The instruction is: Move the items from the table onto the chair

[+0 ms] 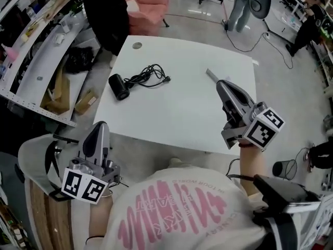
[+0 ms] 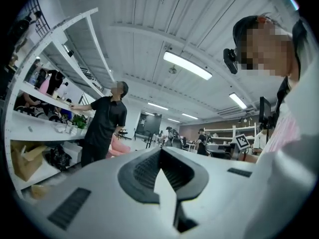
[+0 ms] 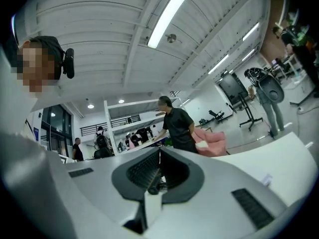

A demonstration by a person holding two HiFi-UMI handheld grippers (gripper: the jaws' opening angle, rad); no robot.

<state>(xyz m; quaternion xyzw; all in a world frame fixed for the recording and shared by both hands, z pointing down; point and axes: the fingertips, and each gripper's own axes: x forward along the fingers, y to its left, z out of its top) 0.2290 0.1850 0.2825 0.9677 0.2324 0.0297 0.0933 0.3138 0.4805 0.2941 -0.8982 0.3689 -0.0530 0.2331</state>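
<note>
Right, both grippers are up off the worktop and tilted skyward; each gripper view looks past its own fingers at ceiling panels and strip lights; the left gripper is held low by the person's left side, off the worktop's near edge, nose pointing away from the body and marker cube facing the head camera; in its own view the left gripper has its fingers pressed together with nothing between them; over on the other side the right gripper hangs above the right part of the worktop, angled away and to the left, the right forearm reaching up from the pink-printed shirt to grip it behind the cube; the right gripper shows its fingers pressed together too, and nothing is pinched; the task's thing, a black corded appliance, lies on the left half of the worktop, well apart from both grippers, its cord bunched just beside it to the right; the chair sits at the lower left, near the left gripper; a person in black stands at the worktop's far left corner, with a pink armchair just behind.
</note>
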